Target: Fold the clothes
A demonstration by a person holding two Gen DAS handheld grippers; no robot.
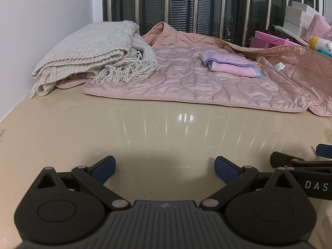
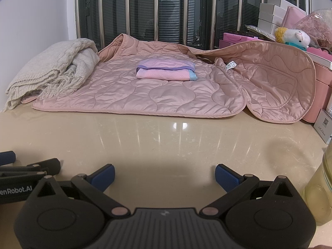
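Observation:
A pink quilted jacket (image 1: 186, 81) lies spread flat at the back of the beige counter; it also shows in the right wrist view (image 2: 166, 95). A small folded pink and lilac garment (image 1: 230, 64) rests on top of it (image 2: 166, 70). A folded cream knitted blanket with fringe (image 1: 93, 54) lies at the jacket's left (image 2: 51, 70). My left gripper (image 1: 165, 169) is open and empty, low over the bare counter near the front. My right gripper (image 2: 165, 176) is open and empty beside it; its fingers (image 1: 290, 161) show at the left view's right edge.
Barred dark window behind the clothes. Pink and white boxes (image 2: 269, 14) and a plush toy (image 2: 294, 37) crowd the back right. A yellowish jar (image 2: 319, 191) stands close to my right gripper. A white wall (image 1: 41, 20) borders the left. Glossy counter (image 2: 166, 141) lies between grippers and jacket.

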